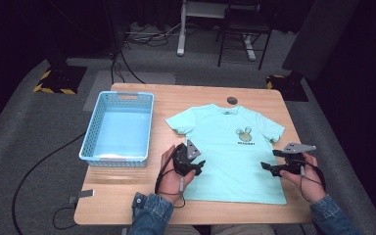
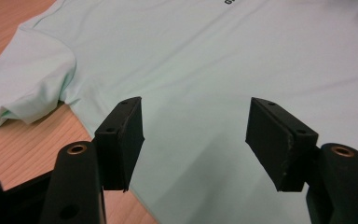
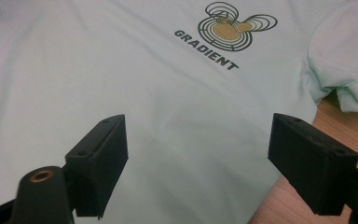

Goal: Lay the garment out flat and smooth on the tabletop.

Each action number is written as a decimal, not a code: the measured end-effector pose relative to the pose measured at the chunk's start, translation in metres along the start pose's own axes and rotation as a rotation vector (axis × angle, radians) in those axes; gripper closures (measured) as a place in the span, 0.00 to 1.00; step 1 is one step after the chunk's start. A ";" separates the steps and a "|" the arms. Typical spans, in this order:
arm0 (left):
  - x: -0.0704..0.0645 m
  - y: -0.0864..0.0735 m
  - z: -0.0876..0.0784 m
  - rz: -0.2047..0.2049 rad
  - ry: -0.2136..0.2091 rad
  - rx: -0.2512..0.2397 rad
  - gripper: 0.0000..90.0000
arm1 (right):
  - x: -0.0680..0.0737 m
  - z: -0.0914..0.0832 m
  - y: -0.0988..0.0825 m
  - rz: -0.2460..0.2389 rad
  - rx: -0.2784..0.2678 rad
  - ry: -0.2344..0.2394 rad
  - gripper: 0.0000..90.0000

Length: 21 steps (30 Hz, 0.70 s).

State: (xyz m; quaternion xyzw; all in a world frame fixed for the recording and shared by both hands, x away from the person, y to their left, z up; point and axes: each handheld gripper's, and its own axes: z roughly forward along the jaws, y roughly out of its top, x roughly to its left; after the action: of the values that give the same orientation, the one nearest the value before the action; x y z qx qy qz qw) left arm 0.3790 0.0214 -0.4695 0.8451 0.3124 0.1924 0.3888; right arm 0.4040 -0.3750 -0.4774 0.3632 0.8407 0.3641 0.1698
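shirt: mint t-shirt (image 1: 227, 149) flat at table (image 1: 127, 200) centre, basket (image 1: 119, 126) at 9 o'clock | feel: light, limp, drapes, bunches if dragged | hold: pinch side hems at 9 and 3 o'clock | left gripper (image 1: 197, 167), right gripper (image 1: 269, 168): both released, nothing between jaws

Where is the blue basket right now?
In the high view the blue basket stands on the table's left part, just left of the T-shirt, apart from it and beyond the left gripper.
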 end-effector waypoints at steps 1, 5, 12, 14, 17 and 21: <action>0.000 -0.001 -0.002 0.001 0.003 -0.001 0.40 | 0.000 -0.002 0.001 -0.004 -0.002 0.002 0.22; -0.001 -0.005 -0.010 0.001 0.014 0.003 0.40 | 0.001 -0.009 0.002 -0.011 -0.010 0.005 0.22; 0.001 -0.011 -0.024 -0.014 0.033 -0.001 0.35 | 0.003 -0.018 0.006 -0.027 -0.018 0.011 0.21; 0.001 -0.012 -0.027 -0.029 0.039 -0.002 0.32 | 0.004 -0.022 0.007 -0.030 -0.025 0.011 0.20; 0.002 -0.013 -0.032 -0.036 0.050 0.000 0.25 | 0.006 -0.027 0.008 -0.037 -0.031 0.017 0.20; 0.002 -0.015 -0.040 -0.033 0.059 -0.002 0.19 | 0.009 -0.034 0.009 -0.045 -0.034 0.025 0.18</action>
State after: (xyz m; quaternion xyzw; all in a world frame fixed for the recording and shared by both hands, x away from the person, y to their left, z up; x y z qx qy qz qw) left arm 0.3525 0.0518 -0.4559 0.8334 0.3374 0.2111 0.3834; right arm 0.3840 -0.3809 -0.4481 0.3367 0.8444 0.3787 0.1737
